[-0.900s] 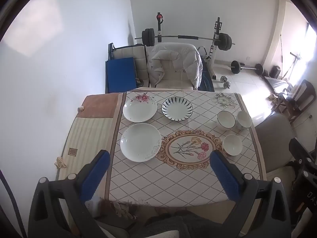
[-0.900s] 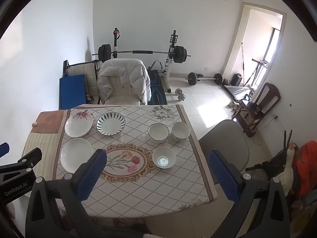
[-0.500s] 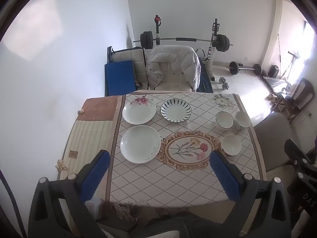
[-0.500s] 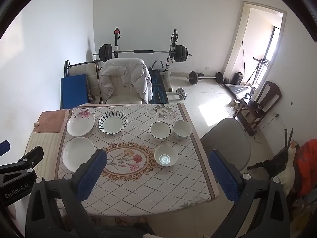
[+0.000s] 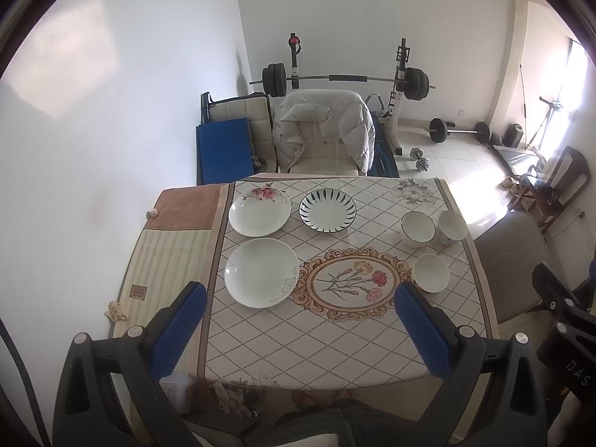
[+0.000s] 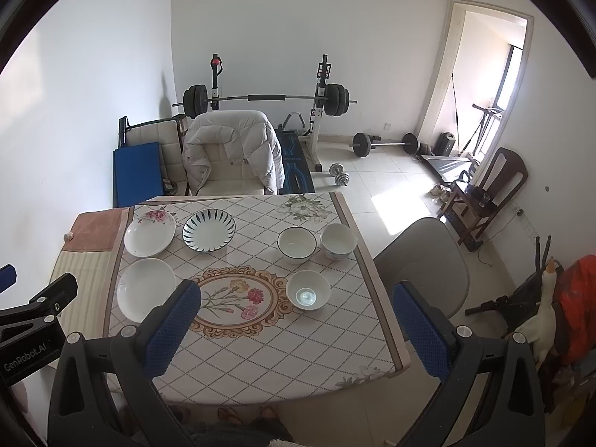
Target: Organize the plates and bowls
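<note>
- Six dishes lie singly on the worktop [image 5: 335, 354], none stacked; by the look of it, the sorting has not begun.
- Three plates sit toward the left side: a flower-rimmed plate [image 5: 259, 212] at the back, a blue-striped plate [image 5: 327, 210] just beside it, a plain white plate [image 5: 260, 272] nearer the front.
- Three bowls sit toward the right: a dark-rimmed bowl [image 6: 297, 244] and a blue-patterned bowl [image 6: 338, 241] close together, a small white bowl [image 6: 307, 289] in front, apart from them.
- The left gripper [image 5: 298, 331] hangs above the near edge, jaws wide, nothing between them; the right gripper [image 6: 298, 331] likewise, wide and empty.
- Left to do: presumably gather plates into one pile, bowls into another.
</note>
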Available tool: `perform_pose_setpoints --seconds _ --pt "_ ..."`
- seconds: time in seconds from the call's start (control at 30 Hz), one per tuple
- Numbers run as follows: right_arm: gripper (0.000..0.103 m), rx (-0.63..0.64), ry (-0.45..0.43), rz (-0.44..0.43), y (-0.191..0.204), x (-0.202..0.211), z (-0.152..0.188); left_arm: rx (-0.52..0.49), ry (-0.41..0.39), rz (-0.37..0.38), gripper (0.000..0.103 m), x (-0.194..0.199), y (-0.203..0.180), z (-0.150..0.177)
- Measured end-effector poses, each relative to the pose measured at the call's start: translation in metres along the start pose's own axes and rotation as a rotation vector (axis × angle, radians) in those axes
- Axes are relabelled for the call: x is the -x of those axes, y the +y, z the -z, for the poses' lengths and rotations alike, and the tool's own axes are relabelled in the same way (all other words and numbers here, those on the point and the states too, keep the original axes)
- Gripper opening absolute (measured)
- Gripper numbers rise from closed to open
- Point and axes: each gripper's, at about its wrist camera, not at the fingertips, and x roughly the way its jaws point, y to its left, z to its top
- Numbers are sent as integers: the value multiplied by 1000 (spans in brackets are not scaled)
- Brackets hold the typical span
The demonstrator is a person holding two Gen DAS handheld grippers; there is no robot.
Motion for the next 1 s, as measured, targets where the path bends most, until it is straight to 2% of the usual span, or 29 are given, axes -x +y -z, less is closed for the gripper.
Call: perform_pose_setpoints --seconds 1.0 --pt "103 -27 -27 20 -2 2 4 -24 -45 17 103 19 -16 2"
